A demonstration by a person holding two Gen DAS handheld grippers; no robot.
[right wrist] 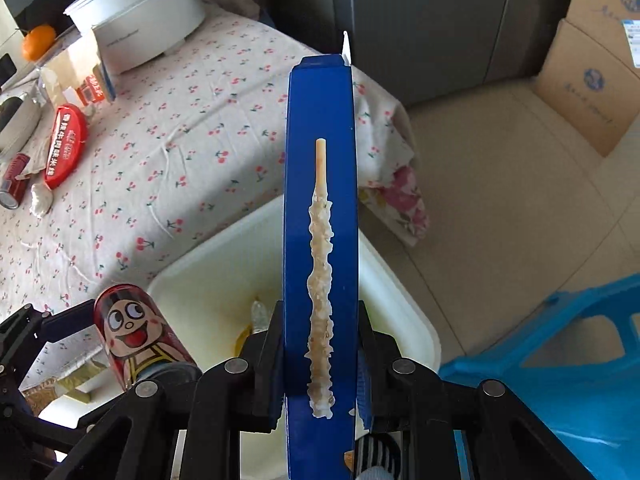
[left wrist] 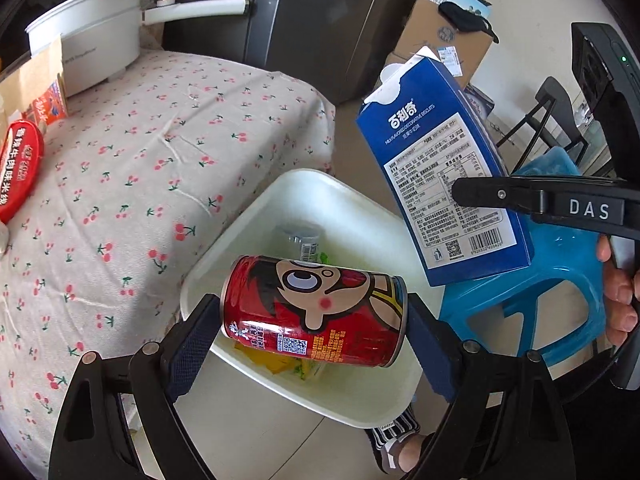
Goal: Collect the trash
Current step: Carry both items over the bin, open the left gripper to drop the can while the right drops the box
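- The left tool (left wrist: 314,320) grips a red cartoon can (left wrist: 316,312) lying sideways, its two ends pressed between the blue-padded fingers (left wrist: 192,344).
- The can hangs over the near edge of a white bin (left wrist: 280,196), which stands on the floor just beside the desk (left wrist: 140,152).
- Inside the bin lie a clear plastic bottle (left wrist: 302,238) and some yellow and green wrappers (left wrist: 280,364).
- The right tool (right wrist: 320,360) is clamped on a blue biscuit box (right wrist: 320,128), held upright by its narrow faces; a picture of a coated biscuit stick runs along the edge facing the camera.
- In the left wrist view the box (left wrist: 440,176) tilts above the far right side of the bin, its top flap torn open.
- A blue plastic stool (left wrist: 560,272) stands to the right of the bin.
- On the cherry-print cloth of the desk rest a white lidded pot (right wrist: 136,12), a red oval noodle lid (right wrist: 66,144), a crumpled tissue (right wrist: 42,200), a second dark red can (right wrist: 14,180) on its side and an orange (right wrist: 38,40).
- Cardboard boxes (right wrist: 592,80) sit on the floor beyond.
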